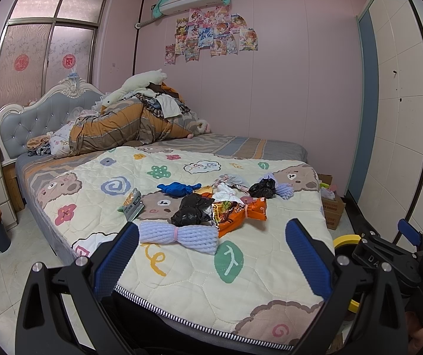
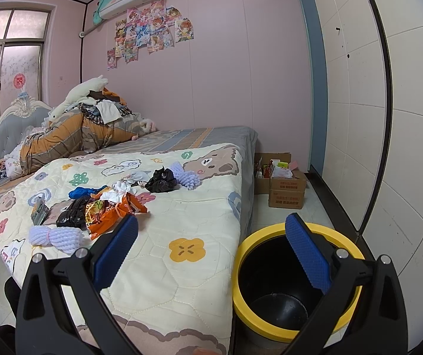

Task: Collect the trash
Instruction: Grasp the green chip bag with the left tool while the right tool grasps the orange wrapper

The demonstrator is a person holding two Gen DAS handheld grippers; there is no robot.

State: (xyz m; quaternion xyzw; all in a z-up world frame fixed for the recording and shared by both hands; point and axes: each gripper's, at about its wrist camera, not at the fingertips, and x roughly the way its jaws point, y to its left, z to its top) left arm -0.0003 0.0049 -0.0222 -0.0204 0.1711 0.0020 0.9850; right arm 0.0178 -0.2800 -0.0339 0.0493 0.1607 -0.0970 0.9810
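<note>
The trash lies in a loose cluster on the quilt (image 1: pixel 182 281), toward the foot end of the bed and nearer its far side edge than the near one. Nearest the foot edge is a lilac foam net (image 1: pixel 179 235) pinched at its middle, with a crumpled black bag (image 1: pixel 192 210) touching it just behind and an orange snack wrapper (image 1: pixel 238 211) beside that. A small green packet (image 1: pixel 133 204) sits apart toward the near side edge; a blue bag (image 1: pixel 177 189) lies further up the bed. Toward the far side edge rest a second black bag (image 1: pixel 261 188) and a second lilac foam net (image 1: pixel 284 190), touching one another. The left gripper (image 1: pixel 211 257) hangs over the foot edge, its blue pads spread wide and empty. The right gripper (image 2: pixel 211 254) is likewise spread and holds nothing, poised above the bed's foot corner and a yellow-rimmed black bin (image 2: pixel 248 266) standing on the floor just beside the bed. Cardboard boxes (image 2: pixel 287 188) sit further along the floor by the wall.
</note>
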